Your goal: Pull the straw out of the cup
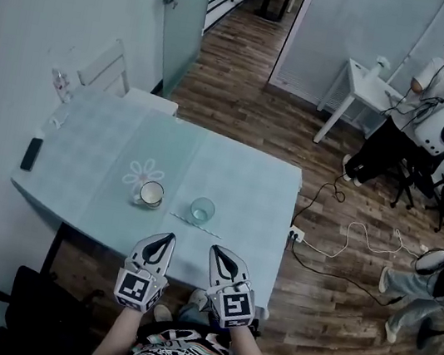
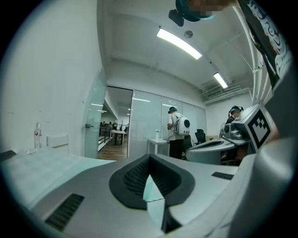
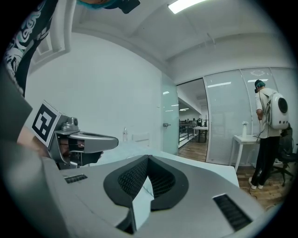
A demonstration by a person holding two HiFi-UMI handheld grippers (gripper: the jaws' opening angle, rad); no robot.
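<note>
Both claws hover side by side above the near edge of the pale, checked-cover bench (image 1: 100, 152), pointing almost level. The left claw (image 1: 166, 239) has its 2 jaws pressed together with nothing between them, and the right claw (image 1: 216, 251) is closed and empty in the same way. The thin pale straw (image 1: 194, 225) is not in any cup: it lies flat on the bench, just in front of the translucent blue-green cup (image 1: 202, 210) and, as far as I can tell, not touching it. To the left of this cup stands a white-rimmed mug (image 1: 151, 193) on a flower pattern, and a black phone (image 1: 31, 153) lies well apart at the left edge. By this layout the pulling-out seems to be done. The straw is probably very light, hollow and easy to crush, and smooth enough to roll or slip. If it must be taken again, a gentle pinch near 1 end, across its width, would be best, because a flat straw leaves little space under it for the jaws.
</note>
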